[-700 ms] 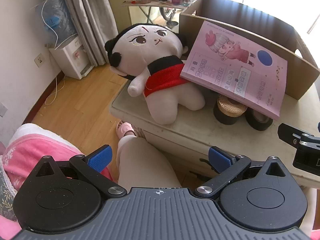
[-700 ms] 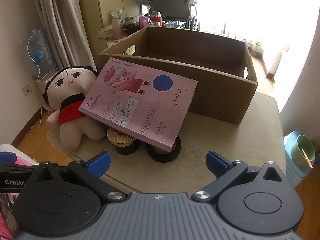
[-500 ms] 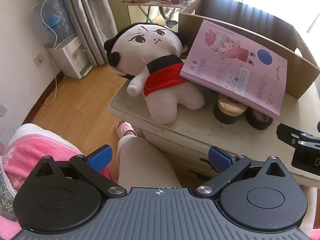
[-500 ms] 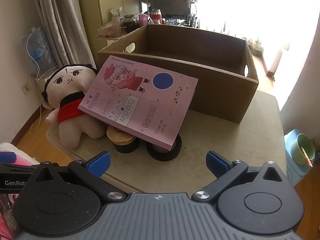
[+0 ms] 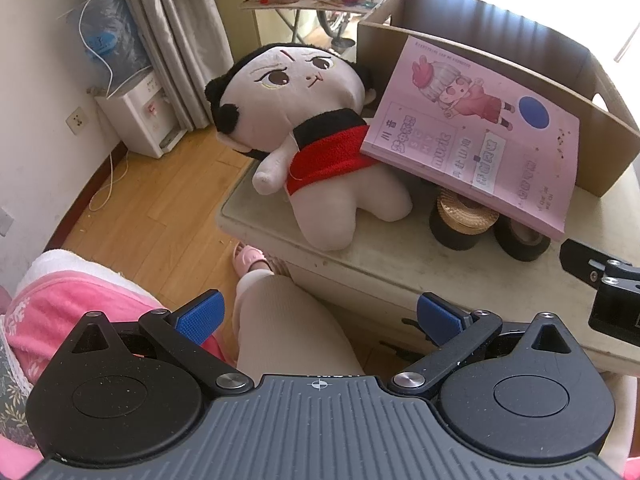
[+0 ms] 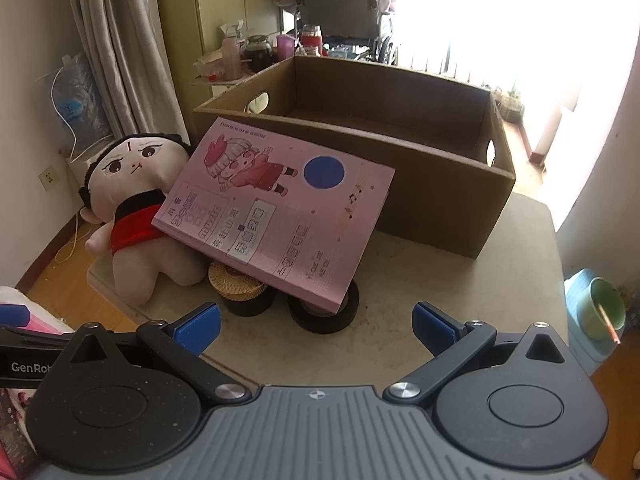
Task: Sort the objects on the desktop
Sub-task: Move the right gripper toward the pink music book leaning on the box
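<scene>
A plush doll (image 5: 316, 136) (image 6: 136, 208) in a red bib lies at the left end of the beige table (image 5: 380, 264) (image 6: 460, 280). A pink book (image 5: 480, 148) (image 6: 276, 216) leans tilted over the doll, a black jar with a woven lid (image 5: 464, 216) (image 6: 240, 288) and a black tape roll (image 5: 520, 240) (image 6: 324, 312). An open cardboard box (image 5: 500, 36) (image 6: 400, 128) stands behind them. My left gripper (image 5: 318, 316) is open and empty, off the table's near edge above a knee. My right gripper (image 6: 316, 324) is open and empty, just short of the tape roll.
A person's knee (image 5: 288, 320) and pink clothing (image 5: 72, 308) lie below the left gripper. A water dispenser (image 5: 136, 120), curtain and wood floor are at the left. A cluttered side table (image 6: 248, 60) and a wheelchair stand behind the box. A green bowl (image 6: 600, 308) sits on the floor at the right.
Both grippers have edged slightly towards the table; the objects look a little larger. Nothing on the table has moved, and both grippers stay open.
</scene>
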A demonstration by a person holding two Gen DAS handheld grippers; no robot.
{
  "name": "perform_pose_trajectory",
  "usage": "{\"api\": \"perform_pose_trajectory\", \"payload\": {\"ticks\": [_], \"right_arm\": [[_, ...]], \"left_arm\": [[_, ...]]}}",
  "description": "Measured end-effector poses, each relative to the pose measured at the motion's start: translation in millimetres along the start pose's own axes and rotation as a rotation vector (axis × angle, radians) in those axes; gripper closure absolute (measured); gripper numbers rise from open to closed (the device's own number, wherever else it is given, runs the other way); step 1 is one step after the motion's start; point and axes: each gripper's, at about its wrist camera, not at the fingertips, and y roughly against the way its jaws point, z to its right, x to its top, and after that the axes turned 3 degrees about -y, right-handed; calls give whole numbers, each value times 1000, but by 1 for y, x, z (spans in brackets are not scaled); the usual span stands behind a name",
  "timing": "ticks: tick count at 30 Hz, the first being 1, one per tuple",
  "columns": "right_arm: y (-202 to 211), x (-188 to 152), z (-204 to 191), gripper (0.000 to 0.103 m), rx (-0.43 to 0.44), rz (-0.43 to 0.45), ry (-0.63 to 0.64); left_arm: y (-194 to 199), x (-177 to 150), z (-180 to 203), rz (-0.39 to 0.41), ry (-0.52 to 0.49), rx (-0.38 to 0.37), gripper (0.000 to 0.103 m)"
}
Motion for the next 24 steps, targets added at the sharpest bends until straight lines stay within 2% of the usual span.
{"api": "perform_pose_trajectory", "payload": {"ticks": [7,14,17,20,24], "right_arm": [[-5,3,3,0,-5,25,17],[-8,10,25,0,59,87,-6],[-11,15,44,0,90,116,-60],[-21,22,67,0,119,122,-155],[-42,30,85,1,135,112,-233]], "left_arm": [[-5,4,4,15,-32,-4,0],[-2,14,9,146,-81,-27,0],[-1,22,10,229,-82,-85,0],[-4,33,11,306,-79,-182,0],[-15,47,16,375,-113,-275,0]]}}
